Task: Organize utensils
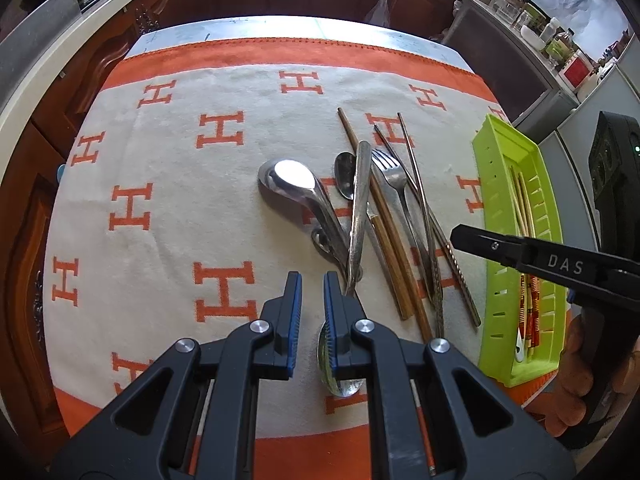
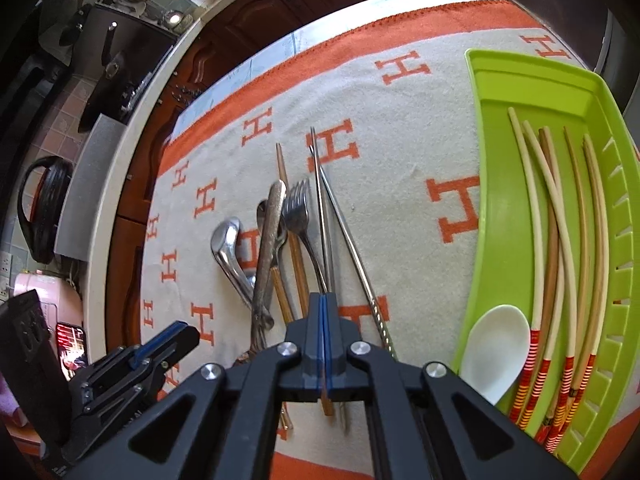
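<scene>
Nearest us, our left gripper (image 1: 312, 300) hung with jaws narrowly parted and empty above a spoon (image 1: 340, 364). Our right gripper (image 2: 323, 312) had its pads pressed together over the cutlery pile (image 2: 288, 236) on the cloth (image 2: 400, 160). Farther right, the green tray (image 2: 492, 128) held chopsticks (image 2: 560, 208) and a white spoon (image 2: 496, 356).

The left wrist view looked forward and down from close above the near edge of the H-patterned cloth (image 1: 168, 184), over the left gripper (image 1: 312, 284), toward the far edge and the dark cabinets behind. The right wrist view sat equally low and near, behind the right gripper (image 2: 324, 304), beside the green tray (image 2: 486, 80) at the cloth's right edge. Both views shared the utensil pile (image 1: 372, 208), the tray, the cloth, and each other's gripper.
</scene>
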`<state>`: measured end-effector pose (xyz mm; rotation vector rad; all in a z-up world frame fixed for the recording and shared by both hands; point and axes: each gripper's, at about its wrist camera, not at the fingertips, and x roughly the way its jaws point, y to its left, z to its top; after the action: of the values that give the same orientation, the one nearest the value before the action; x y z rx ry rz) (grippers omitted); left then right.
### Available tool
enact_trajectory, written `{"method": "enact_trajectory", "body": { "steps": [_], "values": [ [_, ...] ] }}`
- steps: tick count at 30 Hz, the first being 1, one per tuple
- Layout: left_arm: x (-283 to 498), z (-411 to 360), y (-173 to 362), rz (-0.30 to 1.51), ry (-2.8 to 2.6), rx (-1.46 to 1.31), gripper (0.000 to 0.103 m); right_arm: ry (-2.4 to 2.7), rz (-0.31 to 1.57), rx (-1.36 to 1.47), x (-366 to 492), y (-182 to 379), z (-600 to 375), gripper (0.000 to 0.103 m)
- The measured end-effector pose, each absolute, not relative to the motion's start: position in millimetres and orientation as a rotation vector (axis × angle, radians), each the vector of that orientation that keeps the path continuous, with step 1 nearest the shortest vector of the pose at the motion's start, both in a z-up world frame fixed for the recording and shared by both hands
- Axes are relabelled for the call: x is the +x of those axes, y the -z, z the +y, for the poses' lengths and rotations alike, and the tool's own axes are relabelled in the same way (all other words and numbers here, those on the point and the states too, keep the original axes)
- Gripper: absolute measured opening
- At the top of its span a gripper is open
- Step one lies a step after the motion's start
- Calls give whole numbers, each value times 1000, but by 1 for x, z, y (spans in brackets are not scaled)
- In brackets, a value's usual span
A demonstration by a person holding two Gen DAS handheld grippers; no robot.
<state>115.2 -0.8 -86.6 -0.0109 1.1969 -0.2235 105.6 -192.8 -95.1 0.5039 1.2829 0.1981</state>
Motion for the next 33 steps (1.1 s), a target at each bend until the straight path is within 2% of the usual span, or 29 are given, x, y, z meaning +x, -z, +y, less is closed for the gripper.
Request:
{"method": "enact_trajectory", "body": {
  "steps": [4,12,21,28,33],
  "values": [
    [112,-3,86,1197,227,-5,9,-201,1341,465,110,107,-181,0],
    [112,-2,89,1205,217,-4,9,-141,1287,462,117,99,-192,1],
    [115,0,96,1217,219,-7,9,-165,1366,393,130,117,-179,4],
    [117,3,99,1225,215,-16,9,-143,1371,222,138,116,-159,8],
    [117,3,101,1230,219,-22,9,-136,1358,57,141,113,-138,16]
  ]
}}
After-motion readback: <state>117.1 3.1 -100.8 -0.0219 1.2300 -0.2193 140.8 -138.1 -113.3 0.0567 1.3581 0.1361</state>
